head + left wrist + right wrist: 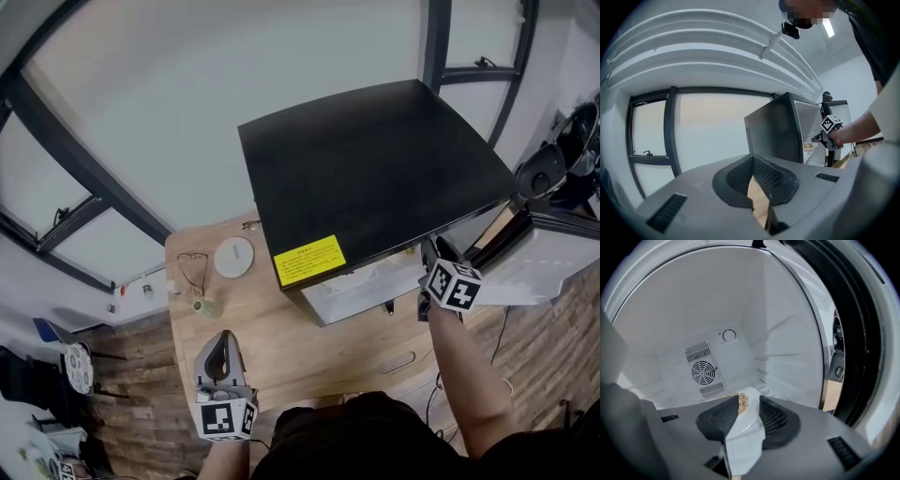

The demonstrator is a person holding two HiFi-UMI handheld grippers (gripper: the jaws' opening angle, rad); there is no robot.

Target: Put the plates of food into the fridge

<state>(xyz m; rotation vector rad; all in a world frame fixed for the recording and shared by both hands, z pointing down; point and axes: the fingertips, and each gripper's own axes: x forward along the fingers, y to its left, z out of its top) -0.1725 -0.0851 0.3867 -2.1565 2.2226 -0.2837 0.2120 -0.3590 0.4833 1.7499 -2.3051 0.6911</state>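
At the far left, a window (712, 126) with dark frames runs behind the wooden table (281, 352). On the table's left part lie a thin wire loop (192, 269), a small greenish thing (203, 306) and a round white disc (233, 256), all apart from one another. The left gripper (223, 339) hovers over the near left of the table, well apart from the fridge. Its own view shows the left gripper (752, 161) clenched tip to tip on nothing, with only bare wood visible through the slit behind the tips. To the right, the black mini fridge (375, 169) stands on the table, a yellow label (309, 259) on its top's near corner. Its door (553, 253) is swung open to the right. The right gripper (433, 257) reaches into the open front under the top's edge. In its own view the right gripper (749, 400) is released, its jaws spread, with the white plate (745, 437) lying in the gap between them. The pads do not visibly squeeze the plate. Crumbly tan food (742, 402) sits on the plate's far part, inside the white cavity. Beyond it, on the back wall, are a fan grille (703, 372) and a dial (729, 335). Whether the plate rests on the fridge floor cannot be told.
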